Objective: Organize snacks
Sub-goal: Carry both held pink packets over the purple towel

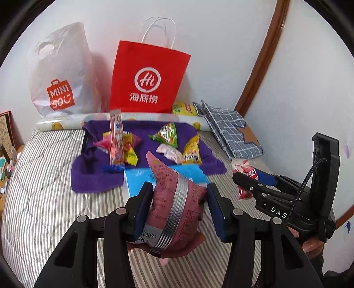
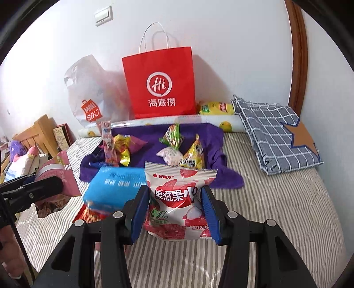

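Pink crinkled snack pouch (image 1: 174, 206) is sitting pinched in left claw (image 1: 179, 206), white lychee packet (image 2: 179, 199) in right claw (image 2: 174, 212) — both clamped, lifting; next probably needs carrying to red paper bag (image 2: 159, 82).

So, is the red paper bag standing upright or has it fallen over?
Upright. The red paper bag stands against the white wall behind the purple cloth, its white handles pointing up.

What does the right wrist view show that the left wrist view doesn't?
Only the right wrist view: a light switch, a purple plush toy and a red packet under the blue pack. Only the left wrist view: printed text on the pink snack pack in the left gripper. Both: the red paper bag, purple cloth and white lychee packet in the right gripper.
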`<state>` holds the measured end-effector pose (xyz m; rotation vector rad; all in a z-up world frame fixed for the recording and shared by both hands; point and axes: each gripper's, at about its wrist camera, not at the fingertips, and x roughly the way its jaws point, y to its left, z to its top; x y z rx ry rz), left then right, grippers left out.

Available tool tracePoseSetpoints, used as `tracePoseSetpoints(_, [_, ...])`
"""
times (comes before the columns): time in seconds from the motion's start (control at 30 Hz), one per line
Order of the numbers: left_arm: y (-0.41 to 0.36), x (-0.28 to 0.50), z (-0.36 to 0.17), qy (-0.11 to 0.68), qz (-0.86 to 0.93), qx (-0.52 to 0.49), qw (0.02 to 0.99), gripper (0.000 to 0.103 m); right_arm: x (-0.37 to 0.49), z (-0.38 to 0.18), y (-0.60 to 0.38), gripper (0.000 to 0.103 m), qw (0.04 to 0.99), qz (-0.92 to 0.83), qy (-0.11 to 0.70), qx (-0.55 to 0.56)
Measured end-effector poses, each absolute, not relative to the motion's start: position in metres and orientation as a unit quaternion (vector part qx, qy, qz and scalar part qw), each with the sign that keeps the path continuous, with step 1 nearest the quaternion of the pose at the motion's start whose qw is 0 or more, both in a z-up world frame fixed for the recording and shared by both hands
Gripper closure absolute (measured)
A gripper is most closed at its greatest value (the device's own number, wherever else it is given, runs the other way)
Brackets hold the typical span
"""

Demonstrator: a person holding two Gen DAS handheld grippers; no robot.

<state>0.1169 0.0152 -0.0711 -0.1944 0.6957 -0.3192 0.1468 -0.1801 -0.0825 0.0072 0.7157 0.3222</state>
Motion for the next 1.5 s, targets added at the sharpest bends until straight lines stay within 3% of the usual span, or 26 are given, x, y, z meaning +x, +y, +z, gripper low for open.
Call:
tracePoseSetpoints(0.9, [0.033, 0.215, -0.047, 0.312, -0.121, -0.105, 0.936, 0.053, 0.235, -0.053, -0.161, 0.057, 0.939, 0.153, 0.307, 0.008])
tracePoseSetpoints(1.5, [0.042, 0.259, -0.088, 0.322, -0.08, -0.082, 0.94, 0.053, 0.291, -0.108, -0.156, 0.057, 0.922, 0.143, 0.358, 0.03])
